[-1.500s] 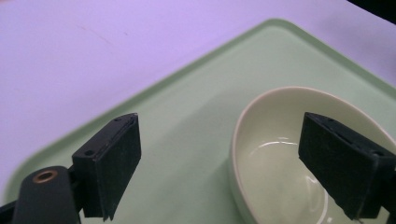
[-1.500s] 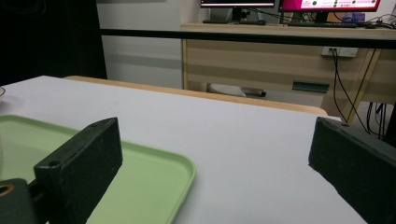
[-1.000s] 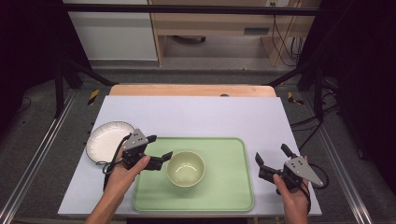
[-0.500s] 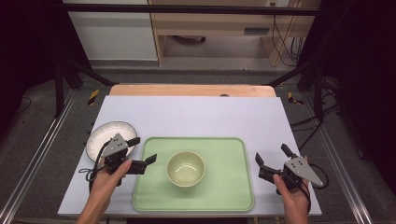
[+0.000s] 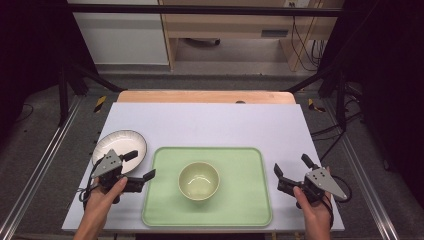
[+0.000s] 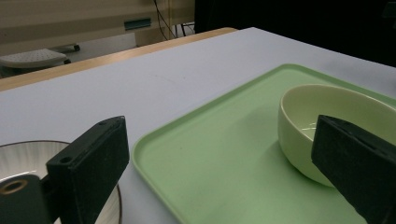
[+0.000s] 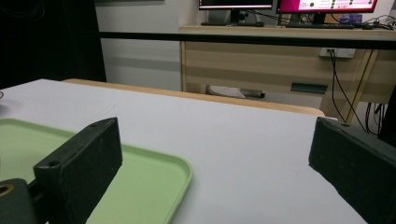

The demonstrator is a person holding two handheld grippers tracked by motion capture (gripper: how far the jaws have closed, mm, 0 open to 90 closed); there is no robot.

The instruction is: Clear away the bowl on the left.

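Note:
A pale green bowl (image 5: 199,180) sits empty near the middle of a light green tray (image 5: 250,205) at the table's front. A white plate (image 5: 116,142) lies left of the tray. My left gripper (image 5: 139,165) stands open just left of the tray, over the plate's near edge, jaws pointing toward the bowl (image 6: 327,112). In the left gripper view the tray (image 6: 219,163) and the plate (image 6: 28,158) show between the jaws. My right gripper (image 5: 292,168) is open on the table right of the tray, with the tray's corner (image 7: 154,172) in its view. Both hold nothing.
The white table top (image 5: 210,122) has a wooden strip along its far edge. Black frame posts and cables flank the table. A desk with monitors (image 7: 285,4) stands beyond it.
My left gripper has pulled away from the bowl, moving left off the tray to the plate's edge. The right gripper has stayed put.

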